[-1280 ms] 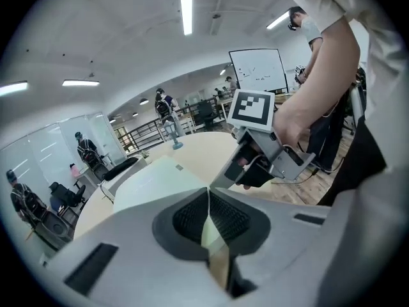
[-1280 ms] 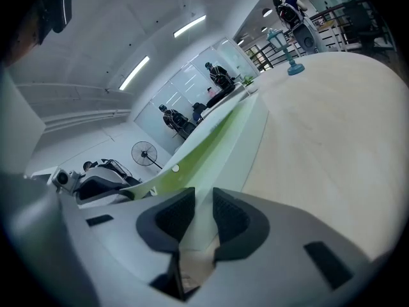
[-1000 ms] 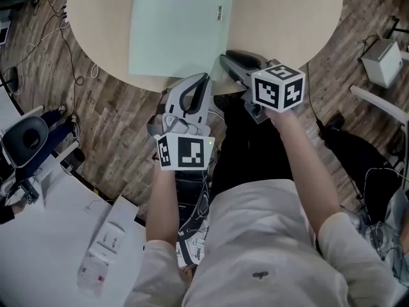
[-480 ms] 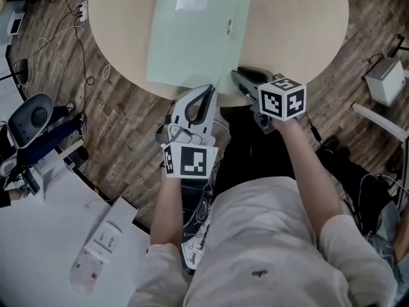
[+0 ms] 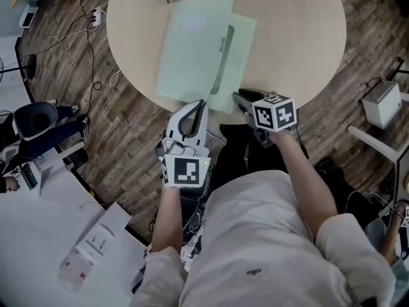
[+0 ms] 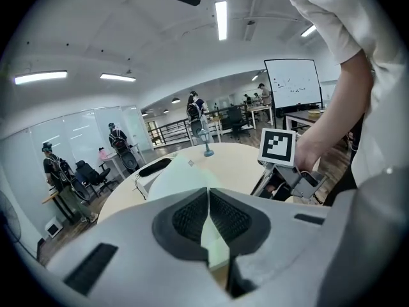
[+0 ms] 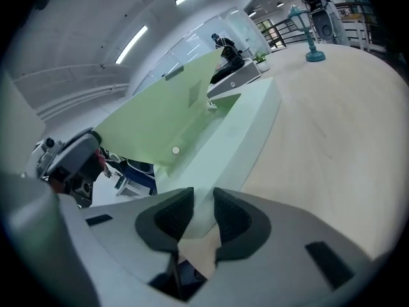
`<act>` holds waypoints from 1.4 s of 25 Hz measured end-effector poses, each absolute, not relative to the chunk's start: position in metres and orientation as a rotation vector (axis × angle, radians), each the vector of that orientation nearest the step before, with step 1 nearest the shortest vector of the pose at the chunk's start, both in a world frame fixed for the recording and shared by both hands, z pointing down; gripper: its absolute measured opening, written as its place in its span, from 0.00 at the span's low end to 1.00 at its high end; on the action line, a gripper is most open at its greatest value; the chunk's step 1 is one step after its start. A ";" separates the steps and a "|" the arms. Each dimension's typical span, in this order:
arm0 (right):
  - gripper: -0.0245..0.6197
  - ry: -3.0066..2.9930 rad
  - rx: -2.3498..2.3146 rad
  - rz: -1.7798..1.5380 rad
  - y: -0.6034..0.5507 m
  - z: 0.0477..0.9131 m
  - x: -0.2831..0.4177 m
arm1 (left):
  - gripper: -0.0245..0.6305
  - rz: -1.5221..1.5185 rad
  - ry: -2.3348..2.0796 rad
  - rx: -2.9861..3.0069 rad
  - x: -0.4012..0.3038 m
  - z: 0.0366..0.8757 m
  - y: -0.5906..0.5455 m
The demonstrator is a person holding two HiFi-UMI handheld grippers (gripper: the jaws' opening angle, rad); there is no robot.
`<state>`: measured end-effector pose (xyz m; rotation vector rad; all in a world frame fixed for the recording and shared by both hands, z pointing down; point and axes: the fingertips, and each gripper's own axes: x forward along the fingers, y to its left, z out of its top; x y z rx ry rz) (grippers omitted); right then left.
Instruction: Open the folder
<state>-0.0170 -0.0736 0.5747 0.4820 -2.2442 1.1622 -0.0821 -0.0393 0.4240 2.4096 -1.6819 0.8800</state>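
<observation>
We've got the left gripper [image 6: 208, 200] with fingers closed on the near edge of the folder [image 5: 192, 50] cover, the pale green flap raised off the lower sheet. Right gripper [image 7: 203, 203]: fingers apart, they have just been opening, and the folder's lower sheet corner sits between them, not pinched. The folder lies on the round tabletop [image 5: 300, 50] at its near edge. We see both grippers at that edge.
</observation>
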 end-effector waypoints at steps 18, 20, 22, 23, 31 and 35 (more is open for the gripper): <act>0.21 -2.107 0.346 1.101 -0.073 0.580 -0.020 | 0.05 0.590 -2.092 2.064 -0.178 0.384 -0.043; 0.21 -2.092 0.362 1.091 -0.073 0.580 -0.020 | 0.05 0.579 -2.114 2.041 -0.190 0.381 -0.042; 0.21 -2.081 0.383 1.083 -0.074 0.581 -0.019 | 0.05 0.573 -2.131 2.030 -0.203 0.379 -0.042; 0.20 -2.078 0.395 1.080 -0.074 0.581 -0.019 | 0.05 0.571 -2.137 2.026 -0.210 0.378 -0.041; 0.20 -2.040 0.531 1.112 -0.075 0.582 -0.017 | 0.05 0.536 -2.131 2.017 -0.270 0.375 -0.042; 0.20 -2.034 0.621 1.119 -0.076 0.582 -0.015 | 0.05 0.586 -2.101 2.060 -0.287 0.380 -0.042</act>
